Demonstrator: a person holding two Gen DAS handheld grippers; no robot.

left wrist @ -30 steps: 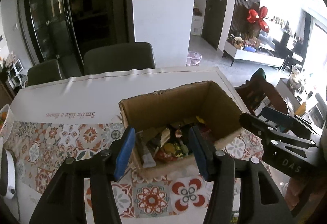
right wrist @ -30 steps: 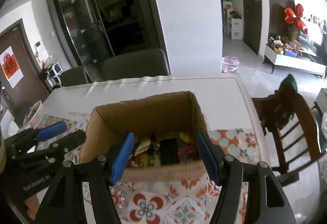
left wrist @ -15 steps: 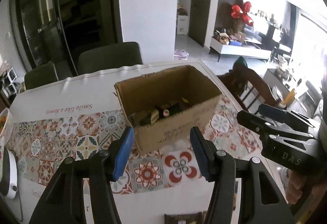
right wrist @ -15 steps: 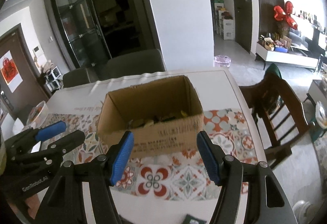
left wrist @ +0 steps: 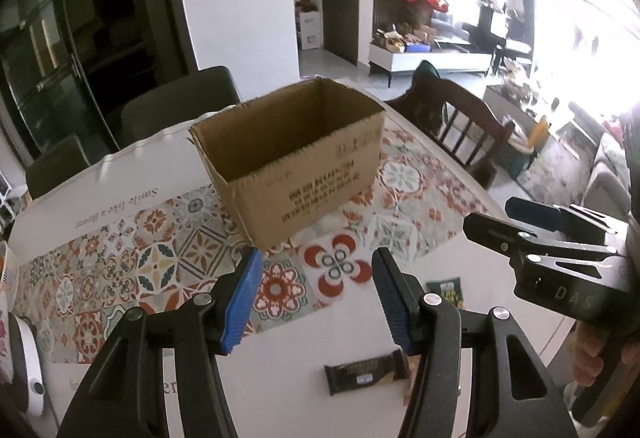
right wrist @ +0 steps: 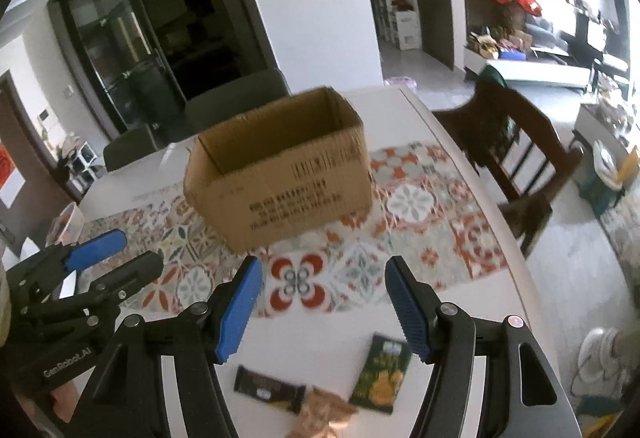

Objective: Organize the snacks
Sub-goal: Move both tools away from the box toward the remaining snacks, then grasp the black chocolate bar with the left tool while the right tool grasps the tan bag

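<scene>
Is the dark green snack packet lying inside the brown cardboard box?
No, the dark green snack packet lies flat on the white table, nearer than the brown cardboard box.

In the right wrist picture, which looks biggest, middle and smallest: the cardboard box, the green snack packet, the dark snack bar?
1. Cardboard box, biggest by far.
2. Green snack packet.
3. Dark snack bar, only slightly smaller; both are blurry, so that order is unsure.

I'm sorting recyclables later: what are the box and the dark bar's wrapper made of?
The box looks like plain brown corrugated cardboard, matte: its cut rim is ragged and its side printed. The dark bar wrapper looks like thin plastic or foil film; blur leaves that open.
</scene>
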